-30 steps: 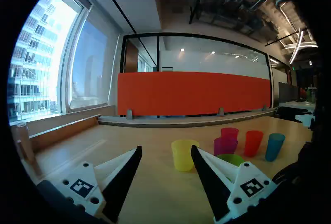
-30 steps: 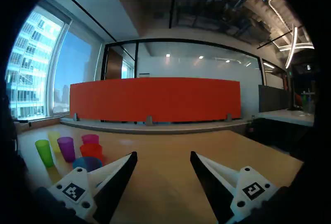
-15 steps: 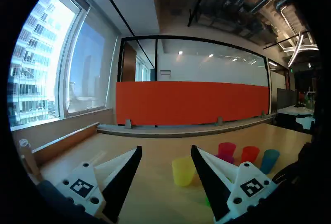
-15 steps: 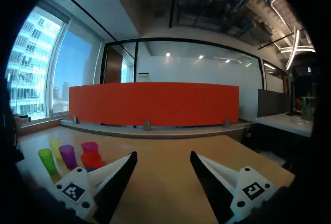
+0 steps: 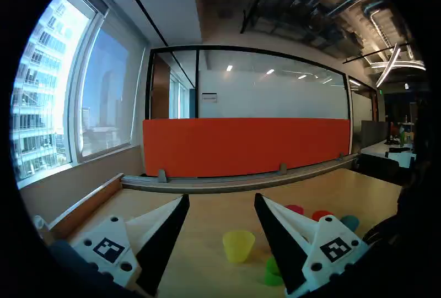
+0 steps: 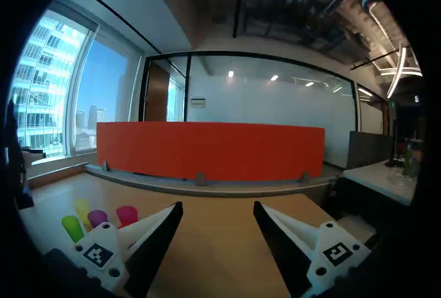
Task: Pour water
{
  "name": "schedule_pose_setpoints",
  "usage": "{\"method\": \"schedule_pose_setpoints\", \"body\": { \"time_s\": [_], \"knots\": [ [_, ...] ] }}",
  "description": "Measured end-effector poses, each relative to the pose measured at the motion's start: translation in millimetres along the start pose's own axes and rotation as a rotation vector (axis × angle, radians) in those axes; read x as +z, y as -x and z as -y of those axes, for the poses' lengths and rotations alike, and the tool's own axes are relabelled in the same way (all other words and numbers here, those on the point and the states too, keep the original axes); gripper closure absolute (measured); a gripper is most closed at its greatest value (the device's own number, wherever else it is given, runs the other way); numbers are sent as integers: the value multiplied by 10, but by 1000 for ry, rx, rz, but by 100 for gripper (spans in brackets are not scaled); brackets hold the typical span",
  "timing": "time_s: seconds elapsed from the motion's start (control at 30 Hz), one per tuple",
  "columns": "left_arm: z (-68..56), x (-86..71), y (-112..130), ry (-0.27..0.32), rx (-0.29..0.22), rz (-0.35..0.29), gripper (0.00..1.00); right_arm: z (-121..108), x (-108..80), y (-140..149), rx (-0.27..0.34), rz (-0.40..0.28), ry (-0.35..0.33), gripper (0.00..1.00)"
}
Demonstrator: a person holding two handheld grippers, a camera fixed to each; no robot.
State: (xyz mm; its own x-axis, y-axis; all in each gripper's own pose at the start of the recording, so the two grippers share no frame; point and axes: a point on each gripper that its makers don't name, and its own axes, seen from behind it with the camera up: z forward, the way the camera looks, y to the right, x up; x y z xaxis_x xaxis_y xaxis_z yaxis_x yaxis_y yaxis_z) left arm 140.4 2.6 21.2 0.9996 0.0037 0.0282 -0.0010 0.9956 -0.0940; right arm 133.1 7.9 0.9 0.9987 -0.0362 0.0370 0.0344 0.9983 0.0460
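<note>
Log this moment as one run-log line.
left gripper: jaws open, empty | right gripper: jaws open, empty | yellow cup: upright on table | pour: not started

Bright window (image 5: 49, 94) daylight; sharp; edges fisheye-bent.

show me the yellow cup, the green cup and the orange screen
yellow cup (image 5: 238, 249), left gripper view, side wall
green cup (image 5: 270, 274), left gripper view, side wall
orange screen (image 5: 245, 145), left gripper view, panel middle

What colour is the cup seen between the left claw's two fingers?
Yellow. The cup shows best in the left gripper view.
</note>
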Motion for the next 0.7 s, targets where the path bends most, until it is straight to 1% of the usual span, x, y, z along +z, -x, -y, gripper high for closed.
{"method": "schedule_pose_setpoints", "body": {
  "time_s": [0.1,0.2,0.3,0.5,0.7],
  "knots": [
    [-2,20,-155,14,-1,3,13,43,11,-151,6,-2,-16,1],
    [14,34,-323,21,2,-8,13,73,21,-297,17,-3,-32,1],
    [36,27,-434,22,5,-18,13,108,18,-376,31,1,-49,1],
    [13,23,-443,51,1,-3,13,190,26,-304,56,34,-83,1],
    [-54,8,-392,98,-17,21,13,268,21,-307,59,33,-128,1]
  ]
}}
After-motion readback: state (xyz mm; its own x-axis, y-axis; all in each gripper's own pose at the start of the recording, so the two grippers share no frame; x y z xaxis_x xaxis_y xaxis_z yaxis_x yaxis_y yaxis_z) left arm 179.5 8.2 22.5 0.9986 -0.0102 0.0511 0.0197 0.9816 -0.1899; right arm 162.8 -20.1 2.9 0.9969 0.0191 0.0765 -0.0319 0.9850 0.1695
